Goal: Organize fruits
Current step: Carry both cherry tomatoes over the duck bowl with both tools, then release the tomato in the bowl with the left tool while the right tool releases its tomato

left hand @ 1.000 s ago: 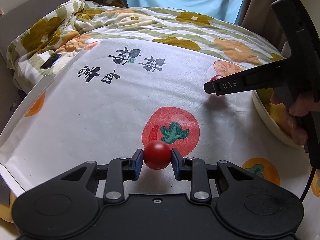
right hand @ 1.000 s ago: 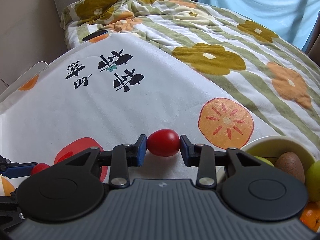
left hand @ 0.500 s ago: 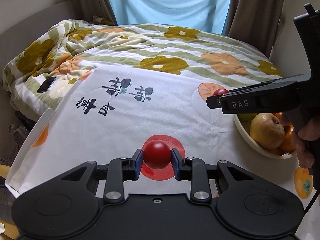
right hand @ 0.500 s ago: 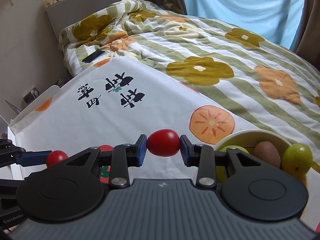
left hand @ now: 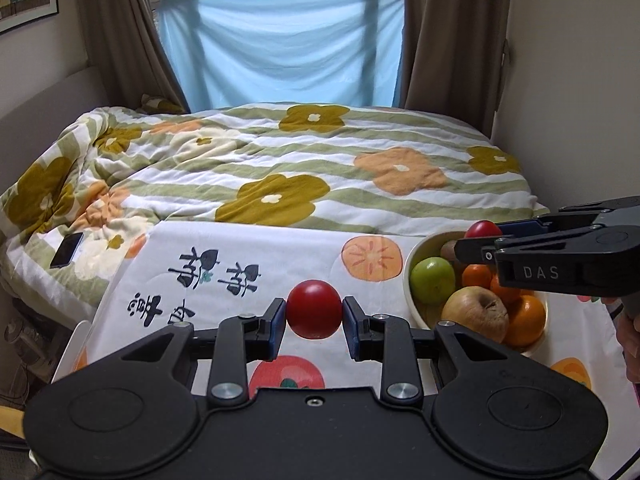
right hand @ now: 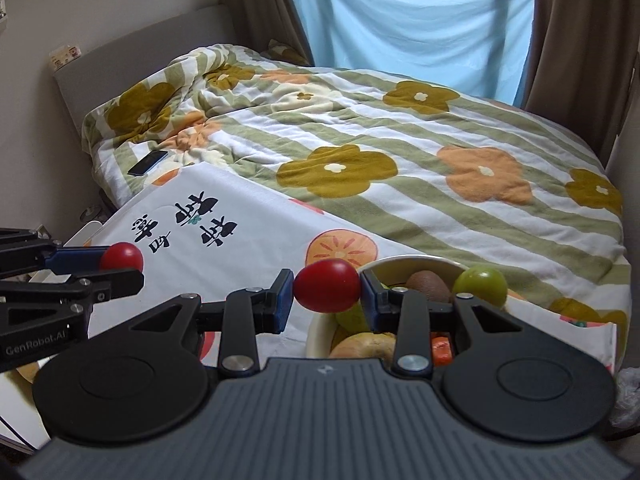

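Note:
My left gripper [left hand: 314, 316] is shut on a round red tomato [left hand: 314, 309] and holds it in the air above the white printed cloth [left hand: 240, 264]. It also shows in the right wrist view [right hand: 120, 264]. My right gripper [right hand: 327, 292] is shut on an oval red tomato [right hand: 327, 286] over the near rim of the cream fruit bowl [right hand: 316, 340]. In the left wrist view that tomato [left hand: 483, 229] hangs above the bowl [left hand: 412, 292], which holds a green fruit [left hand: 433, 280], a yellowish apple [left hand: 476, 312], oranges [left hand: 524, 320] and a kiwi [right hand: 429, 285].
A bed with a flowered striped quilt [left hand: 320, 168] lies behind the cloth. A dark phone [left hand: 67, 249] lies on the quilt at the left. Curtains and a blue sheet [left hand: 280, 52] hang over the window. A hand [left hand: 630, 336] holds the right gripper's handle.
Both grippers have risen from the cloth with their tomatoes. The right gripper has moved over the fruit bowl; the bowl has come fully into view.

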{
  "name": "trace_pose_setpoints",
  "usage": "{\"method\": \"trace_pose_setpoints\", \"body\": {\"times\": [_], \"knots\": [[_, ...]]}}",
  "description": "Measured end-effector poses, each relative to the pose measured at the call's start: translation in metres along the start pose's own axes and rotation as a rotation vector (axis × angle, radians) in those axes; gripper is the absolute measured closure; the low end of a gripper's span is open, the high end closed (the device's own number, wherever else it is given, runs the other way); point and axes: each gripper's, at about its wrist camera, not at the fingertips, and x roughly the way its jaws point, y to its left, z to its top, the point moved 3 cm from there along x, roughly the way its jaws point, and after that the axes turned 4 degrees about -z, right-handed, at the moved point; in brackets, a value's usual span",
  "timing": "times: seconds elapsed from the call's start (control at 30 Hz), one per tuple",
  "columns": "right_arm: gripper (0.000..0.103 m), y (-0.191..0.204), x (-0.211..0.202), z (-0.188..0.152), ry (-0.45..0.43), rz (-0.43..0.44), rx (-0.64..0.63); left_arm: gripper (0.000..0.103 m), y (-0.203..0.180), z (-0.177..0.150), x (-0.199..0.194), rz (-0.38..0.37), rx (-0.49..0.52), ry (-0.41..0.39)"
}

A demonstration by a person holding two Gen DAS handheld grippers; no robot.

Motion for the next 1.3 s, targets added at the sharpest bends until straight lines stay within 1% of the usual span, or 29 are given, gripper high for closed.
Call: {"method": "trace_pose_setpoints", "body": {"times": [0.1, 0.3, 0.43, 0.63, 0.87, 1.03, 1.17, 1.23, 1.27, 1.3], "knots": [[0.053, -0.015, -0.011, 0.000, -0.009, -0.050, 0.031, 0.069, -0.009, 0.013, 0.006, -0.048, 0.035, -0.007], [0.053, -0.046, -0.026, -0.005, -0.015, -0.162, 0.135, 0.069, -0.030, 0.039, 0.026, -0.163, 0.133, -0.016], [0.053, -0.063, -0.031, -0.010, -0.020, -0.228, 0.212, 0.069, -0.042, 0.050, 0.045, -0.233, 0.186, -0.003], [0.053, -0.081, -0.023, -0.015, -0.005, -0.304, 0.299, 0.069, -0.058, 0.060, 0.082, -0.326, 0.251, 0.046], [0.053, -0.094, -0.011, -0.022, 0.011, -0.371, 0.399, 0.069, -0.074, 0.064, 0.136, -0.395, 0.307, 0.108], [0.053, -0.101, -0.001, -0.026, 0.025, -0.399, 0.449, 0.069, -0.081, 0.060, 0.171, -0.410, 0.330, 0.156], [0.053, -0.104, 0.006, -0.028, 0.033, -0.416, 0.470, 0.068, -0.082, 0.056, 0.188, -0.427, 0.333, 0.192], [0.053, -0.104, 0.007, -0.029, 0.033, -0.421, 0.480, 0.051, -0.081, 0.056, 0.188, -0.431, 0.326, 0.196], [0.053, -0.105, 0.007, -0.029, 0.032, -0.424, 0.486, 0.030, -0.079, 0.057, 0.187, -0.436, 0.318, 0.191], [0.053, -0.105, 0.007, -0.029, 0.032, -0.426, 0.492, 0.015, -0.076, 0.059, 0.183, -0.440, 0.310, 0.176]]}}
